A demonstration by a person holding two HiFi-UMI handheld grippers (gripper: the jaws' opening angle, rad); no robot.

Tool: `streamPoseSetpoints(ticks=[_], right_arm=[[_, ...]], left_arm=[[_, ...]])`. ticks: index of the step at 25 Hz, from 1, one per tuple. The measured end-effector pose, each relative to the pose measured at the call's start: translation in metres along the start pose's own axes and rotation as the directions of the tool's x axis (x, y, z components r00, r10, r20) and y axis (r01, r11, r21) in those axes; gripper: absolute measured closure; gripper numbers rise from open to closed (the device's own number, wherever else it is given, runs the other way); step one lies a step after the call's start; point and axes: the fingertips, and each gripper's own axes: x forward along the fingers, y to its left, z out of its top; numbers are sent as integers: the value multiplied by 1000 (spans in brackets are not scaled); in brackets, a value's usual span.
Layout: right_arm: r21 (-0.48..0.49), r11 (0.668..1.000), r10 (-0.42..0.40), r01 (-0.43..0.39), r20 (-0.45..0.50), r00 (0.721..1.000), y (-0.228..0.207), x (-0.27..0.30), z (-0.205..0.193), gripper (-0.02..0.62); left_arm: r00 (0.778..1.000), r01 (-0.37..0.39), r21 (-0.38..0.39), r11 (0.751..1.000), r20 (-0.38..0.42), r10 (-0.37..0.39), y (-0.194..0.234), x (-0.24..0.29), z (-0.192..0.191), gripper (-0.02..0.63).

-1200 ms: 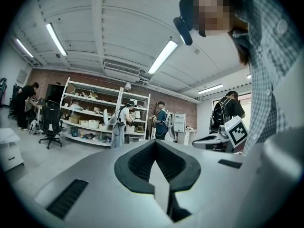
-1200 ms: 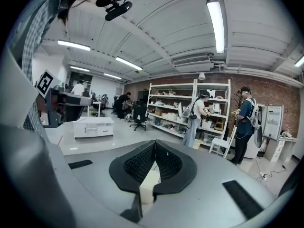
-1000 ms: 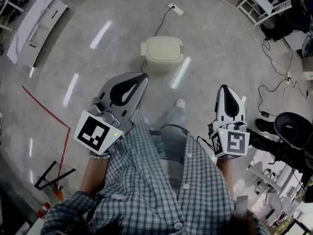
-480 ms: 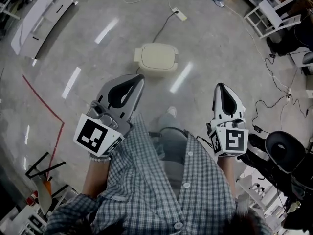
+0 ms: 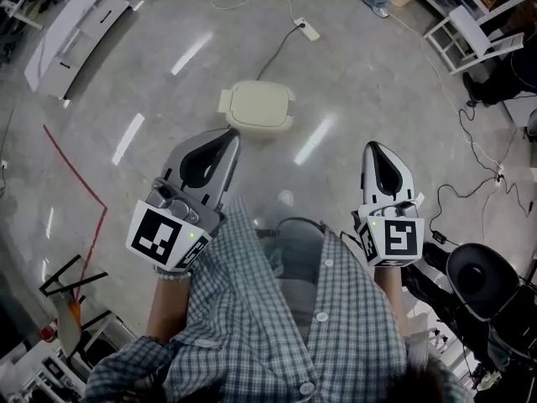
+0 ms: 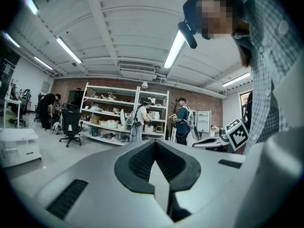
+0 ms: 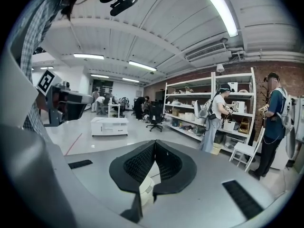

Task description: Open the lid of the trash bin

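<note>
A cream trash bin (image 5: 256,107) stands on the grey floor with its lid down, ahead of me in the head view. My left gripper (image 5: 231,135) is held waist-high, shut and empty, its tip just short of the bin's near edge in the picture. My right gripper (image 5: 377,148), also shut and empty, is well to the right of the bin. In the right gripper view a piece of the bin (image 7: 144,188) shows low through the gap behind the closed tips (image 7: 155,142). The left gripper view shows its tips (image 6: 155,142) closed, with no bin in sight.
A power strip (image 5: 306,28) with white cable lies beyond the bin. A white panel (image 5: 71,28) lies far left, red tape (image 5: 77,180) runs on the floor at left. White chair (image 5: 464,34), black cables and a black office chair (image 5: 481,279) are at right. People stand by shelves (image 7: 228,113).
In the head view the bin has slid left and nearer to the left gripper's tip as I step forward. Both grippers keep their pose and stay shut.
</note>
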Motion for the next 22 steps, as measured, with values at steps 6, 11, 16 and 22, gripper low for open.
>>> streamPoseSetpoints(ticks=[6, 11, 16, 22], right_arm=[[31, 999, 27, -26, -38, 999, -14, 3, -25, 577], [53, 998, 41, -38, -70, 997, -18, 10, -45, 577], [81, 996, 40, -31, -119, 992, -16, 18, -63, 577], [90, 996, 26, -12, -155, 988, -16, 41, -81, 577]], left_arm=[[999, -8, -12, 1000, -38, 8, -13, 20, -13, 606], [998, 19, -25, 1000, -66, -21, -21, 39, -28, 606], [991, 93, -90, 992, -87, -101, -25, 68, -47, 606], [976, 144, -181, 973, -134, -169, -15, 109, -85, 606]])
